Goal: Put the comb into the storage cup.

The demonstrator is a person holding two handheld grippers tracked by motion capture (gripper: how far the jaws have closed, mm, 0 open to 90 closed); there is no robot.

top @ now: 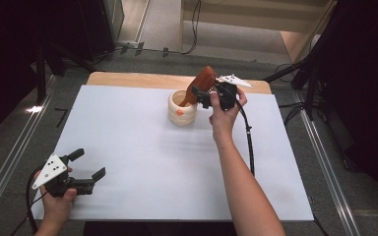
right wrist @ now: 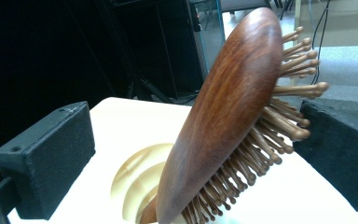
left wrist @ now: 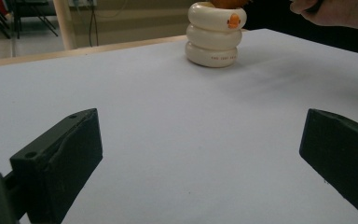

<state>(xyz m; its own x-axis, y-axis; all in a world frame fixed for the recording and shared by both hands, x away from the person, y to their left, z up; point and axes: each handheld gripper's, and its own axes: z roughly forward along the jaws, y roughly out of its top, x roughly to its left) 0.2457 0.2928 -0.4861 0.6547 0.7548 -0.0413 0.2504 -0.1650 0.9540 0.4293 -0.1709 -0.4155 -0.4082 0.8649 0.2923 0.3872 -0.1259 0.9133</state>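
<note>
Hairbrush standing in a cream holder

Left tool (top: 89,164) rests at the near left corner of the white surface (top: 142,162), jaws apart and empty. Cream ringed holder (top: 182,107) stands toward the far edge, wooden hairbrush (top: 201,83) leaning handle-down inside. Right tool (top: 202,94) flanks the brush, jaws wide and not touching it.

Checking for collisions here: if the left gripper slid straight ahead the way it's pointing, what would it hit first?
Bare white table lies ahead of the open left gripper. The cream ringed holder is the first object roughly in line, though it may pass just beside it.

Black grippers (top: 89,165), grey triangular plates (top: 50,170)
</note>
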